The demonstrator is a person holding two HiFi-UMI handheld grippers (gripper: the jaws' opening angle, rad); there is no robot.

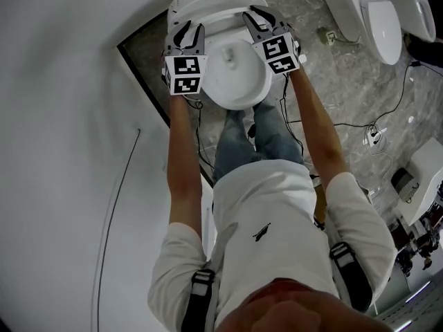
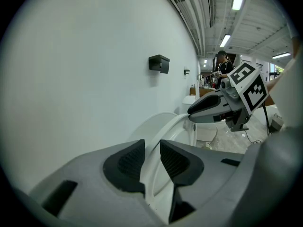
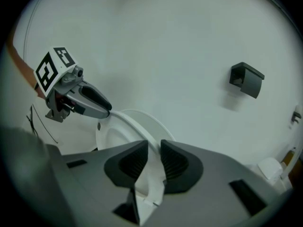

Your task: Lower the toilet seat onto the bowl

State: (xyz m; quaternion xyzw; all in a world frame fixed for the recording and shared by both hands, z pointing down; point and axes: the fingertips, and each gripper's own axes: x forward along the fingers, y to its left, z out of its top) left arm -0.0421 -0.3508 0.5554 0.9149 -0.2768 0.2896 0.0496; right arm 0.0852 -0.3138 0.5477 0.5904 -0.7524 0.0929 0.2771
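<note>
White wall fills the left of the room, with grey stone floor to the right and a toilet bowl at the far end, in front of the person's legs. The toilet seat stands raised above the bowl, tilted, close in front of the lid. Its long axis runs steeply upward, with the curved front end uppermost. The left gripper is clamped on the seat's left rim, which fills the gap between its ribbed pads. The right gripper grips the right rim the same way, so both sets of jaws stand fairly wide on the plastic. Each gripper view looks across the arc of the seat to the other gripper. From the head view the seat is seen nearly edge-on and is hard to separate from the lid. Its hinge end is hidden. A black fitting hangs on the wall.
</note>
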